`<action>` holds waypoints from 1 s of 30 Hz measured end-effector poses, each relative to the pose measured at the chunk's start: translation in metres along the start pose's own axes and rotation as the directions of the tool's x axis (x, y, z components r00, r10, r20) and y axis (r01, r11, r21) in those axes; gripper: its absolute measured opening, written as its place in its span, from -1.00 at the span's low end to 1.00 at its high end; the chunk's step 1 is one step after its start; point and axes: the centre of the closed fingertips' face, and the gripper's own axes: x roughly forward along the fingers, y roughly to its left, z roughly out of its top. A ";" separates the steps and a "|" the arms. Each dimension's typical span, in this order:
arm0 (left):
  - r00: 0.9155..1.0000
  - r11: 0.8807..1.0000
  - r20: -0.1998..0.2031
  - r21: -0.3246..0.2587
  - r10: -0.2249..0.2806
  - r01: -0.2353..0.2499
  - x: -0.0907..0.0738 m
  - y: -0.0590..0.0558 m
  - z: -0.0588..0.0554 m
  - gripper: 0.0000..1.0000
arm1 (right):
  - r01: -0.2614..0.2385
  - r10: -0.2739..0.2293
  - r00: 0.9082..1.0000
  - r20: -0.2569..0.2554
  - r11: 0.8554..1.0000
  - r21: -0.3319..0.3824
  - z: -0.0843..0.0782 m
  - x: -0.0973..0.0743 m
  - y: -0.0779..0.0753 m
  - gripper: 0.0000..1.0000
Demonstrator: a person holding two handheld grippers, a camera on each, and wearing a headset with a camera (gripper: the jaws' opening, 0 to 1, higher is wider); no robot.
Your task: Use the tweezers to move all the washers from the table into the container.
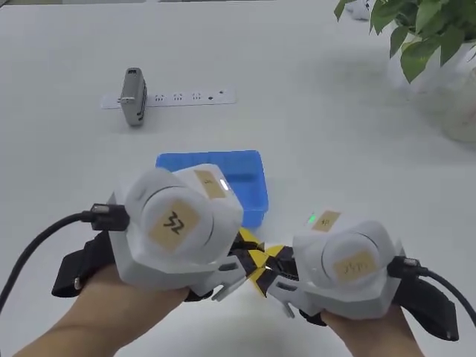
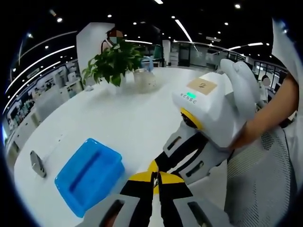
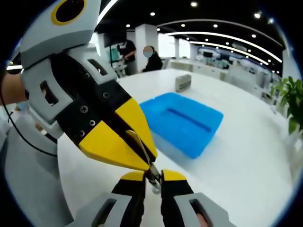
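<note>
Two tools meet tip to tip low over the worktop [image 1: 335, 149], on the person's side of the blue container [image 1: 249, 186], and the step in hand looks to be settling the tweezers [image 3: 150, 171] into a working grip. The left tool [image 3: 147, 161] is clenched on them: a thin metal strip runs along the seam of its yellow jaws and pokes out at the tip. The right tool [image 3: 153, 183] has its jaws drawn close about that protruding end, but whether it truly pinches I cannot tell. To do this well, I would not loosen the left tool until the right one has both tweezer arms squarely across its pads, partway along their length, so that a later squeeze closes the points. The blue container sits away from the worktop's edges, just beyond the tools.
</note>
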 end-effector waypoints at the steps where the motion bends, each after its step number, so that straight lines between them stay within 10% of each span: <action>1: 1.000 1.000 0.004 -0.002 -0.002 0.002 0.000 0.000 0.000 -1.00 | 0.001 -0.001 1.000 0.002 1.000 -0.001 0.000 0.000 0.000 -0.84; 14: 1.000 1.000 0.001 -0.021 -0.013 0.013 0.002 0.000 0.002 -1.00 | 0.002 -0.002 1.000 -0.011 1.000 0.030 -0.002 -0.013 0.001 -0.66; 30: 1.000 1.000 0.017 -0.017 -0.011 0.011 -0.020 0.002 0.008 -1.00 | 0.221 -0.220 0.975 0.018 0.975 -0.002 -0.002 -0.120 0.010 -0.57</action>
